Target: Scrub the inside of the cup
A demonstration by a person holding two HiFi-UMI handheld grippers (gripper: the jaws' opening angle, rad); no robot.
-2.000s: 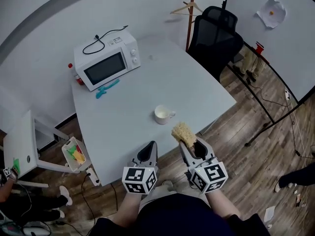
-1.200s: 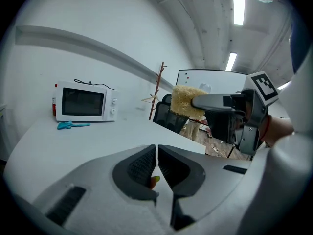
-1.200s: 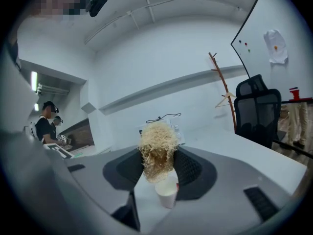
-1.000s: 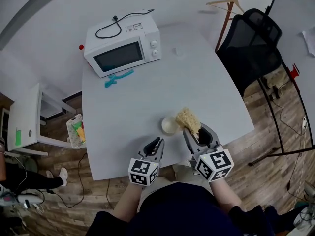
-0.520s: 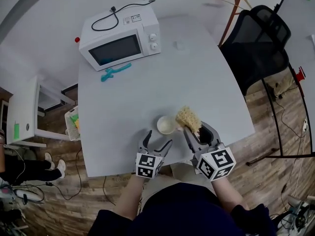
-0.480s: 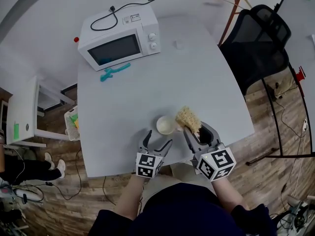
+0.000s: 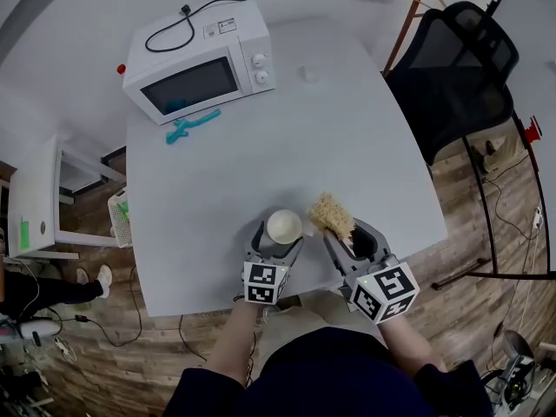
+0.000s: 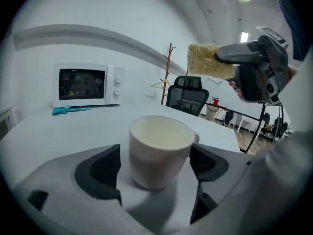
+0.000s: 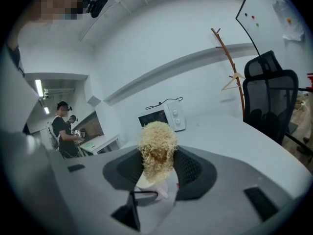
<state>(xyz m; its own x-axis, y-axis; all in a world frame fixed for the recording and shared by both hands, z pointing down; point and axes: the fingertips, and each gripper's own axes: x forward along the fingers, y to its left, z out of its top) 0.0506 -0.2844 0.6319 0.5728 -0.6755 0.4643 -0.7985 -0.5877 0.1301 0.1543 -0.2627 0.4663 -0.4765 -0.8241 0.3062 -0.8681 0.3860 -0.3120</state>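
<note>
A white cup (image 7: 284, 226) stands upright on the grey table (image 7: 347, 137) near its front edge. My left gripper (image 7: 278, 240) is open around it. Its jaws have just been opening, and in the left gripper view the cup (image 8: 159, 150) sits between the pads (image 8: 100, 166) with a gap on each side. My right gripper (image 7: 340, 233) is shut on a yellow fibrous sponge (image 7: 331, 215), held just right of the cup and above its rim. In the right gripper view the sponge (image 9: 157, 148) fills the jaws of my right gripper (image 9: 157, 168), with the cup (image 9: 152, 187) partly hidden below it.
A white microwave (image 7: 195, 68) stands at the table's far left with a teal tool (image 7: 191, 127) in front of it. A black office chair (image 7: 460, 59) and a wooden coat stand (image 7: 408, 7) are at the right. A small white side table (image 7: 35, 198) stands at the left. People (image 9: 63, 131) stand in the background.
The left gripper went from shut to open, dropped and moved forward until its jaws came round the cup. The right gripper with the sponge shifted slightly toward the cup.
</note>
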